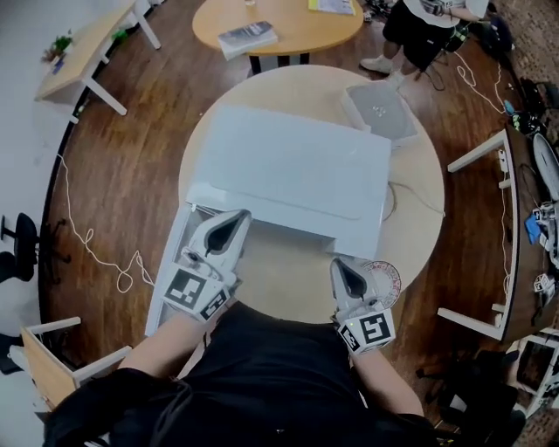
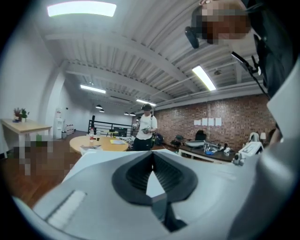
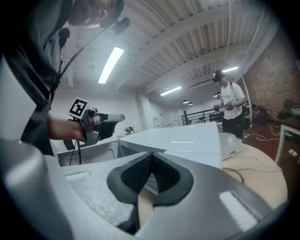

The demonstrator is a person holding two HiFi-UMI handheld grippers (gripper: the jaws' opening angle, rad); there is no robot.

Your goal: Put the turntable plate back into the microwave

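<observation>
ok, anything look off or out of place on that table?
Yes: the round plate with a reddish patterned rim lies out on the round beige table, near its edge beside the right gripper, not inside the white microwave, whose door hangs open. Nothing looks spilled or broken.

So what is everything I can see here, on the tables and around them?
Round wooden tables: two, tan, near and far.
Box-shaped white microwave: one, white, middle of near table, door open leftward.
Round glass turntable plate: one, pale with reddish print, table edge beside right gripper.
Flat white device: one, white, near table's far side.
Magazine: one, grey, far table.
Loose cable: one, white, floor at left.
Standing person: one, white top, beyond far table.
Grippers: two, grey, shut, empty; left at microwave's front, right beside plate.
</observation>
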